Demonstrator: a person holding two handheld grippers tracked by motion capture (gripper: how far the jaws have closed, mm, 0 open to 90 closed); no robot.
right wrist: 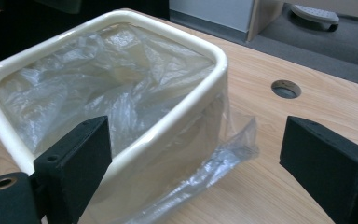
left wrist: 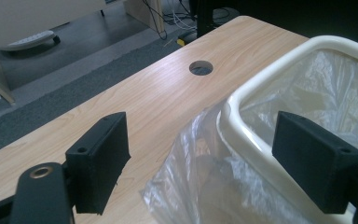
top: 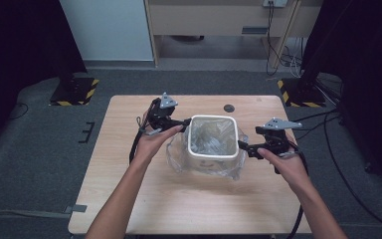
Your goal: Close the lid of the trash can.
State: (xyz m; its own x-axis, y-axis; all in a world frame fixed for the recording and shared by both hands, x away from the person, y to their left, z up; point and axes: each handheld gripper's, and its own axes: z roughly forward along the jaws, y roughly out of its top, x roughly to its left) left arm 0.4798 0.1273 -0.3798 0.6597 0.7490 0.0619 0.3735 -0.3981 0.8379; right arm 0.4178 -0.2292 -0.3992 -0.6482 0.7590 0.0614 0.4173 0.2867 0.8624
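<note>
High view, table: I see a pale wooden table [top: 129, 199] with a round cable hole [top: 229, 108] near its far edge
High view, bin: a cream plastic bin [top: 213, 143] with rounded corners stands upright near the middle of the table, between my two grippers
High view, bag: a clear plastic bag [top: 179, 157] lines the inside of the bin, folds over its rim and hangs down the outside, spreading onto the wood on the left and near sides
High view, left gripper: my left gripper [top: 185, 122] sits at the bin's left far corner, its tips just beside the rim
High view, right gripper: my right gripper [top: 242, 147] sits at the bin's right side, tips near the rim; from here I cannot tell whether they touch it
Left gripper view, jaws: I see the two black jaws standing wide apart and pressing on nothing
Left gripper view, bin and bag: the cream rim [left wrist: 247, 135] runs between the jaws; one jaw is over the lined inside, the other out over bare wood; loose bag film [left wrist: 200, 182] droops outside the wall
Left gripper view, table: the cable hole [left wrist: 201, 67] lies farther off on the wood
Right gripper view, jaws: these also stand wide open and hold nothing
Right gripper view, bin and bag: the bin's corner [right wrist: 214, 70] lies between the jaws, one jaw over the lined inside, the other over the table; the bag's edge [right wrist: 233, 144] trails on the wood beside the wall
Right gripper view, table: the cable hole [right wrist: 285, 88] shows beyond the bin
</note>
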